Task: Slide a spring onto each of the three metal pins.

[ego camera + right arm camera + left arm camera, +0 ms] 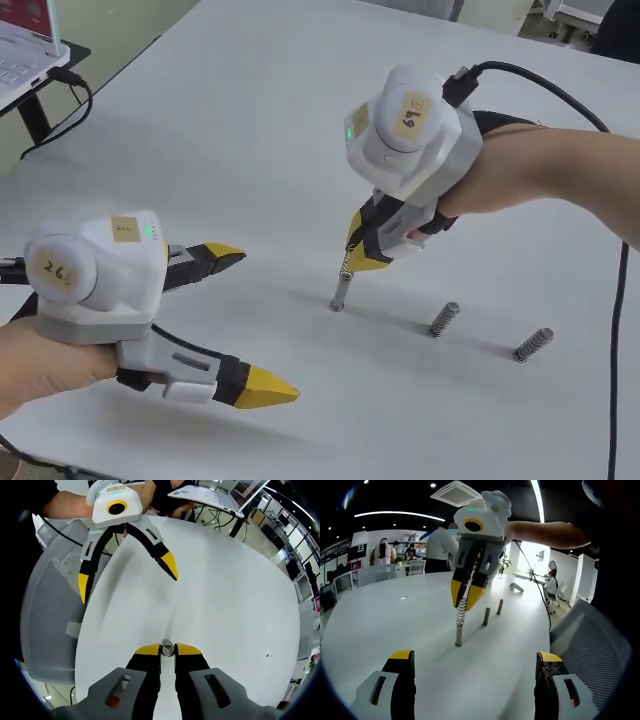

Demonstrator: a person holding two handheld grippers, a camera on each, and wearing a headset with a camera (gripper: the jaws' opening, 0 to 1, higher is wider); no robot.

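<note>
A bare metal pin (340, 296) stands upright on the white table (250, 150). My right gripper (364, 252) is shut on a spring (347, 264) held just over the pin's top. The left gripper view shows that spring (461, 611) hanging from the right gripper (465, 593) onto the pin (458, 636). In the right gripper view the spring's round end (168, 648) sits between the right gripper's (168, 650) closed tips. To the right, two more springs (445, 318) (533, 344) stand upright, apparently on pins. My left gripper (250, 322) (474, 656) is open and holds nothing, at the near left.
A laptop (25, 45) on a stand sits at the far left corner, its black cable (70, 110) trailing down. The right gripper's cable (615, 330) runs along the table's right side. A grey mesh chair (50, 610) is beside the table.
</note>
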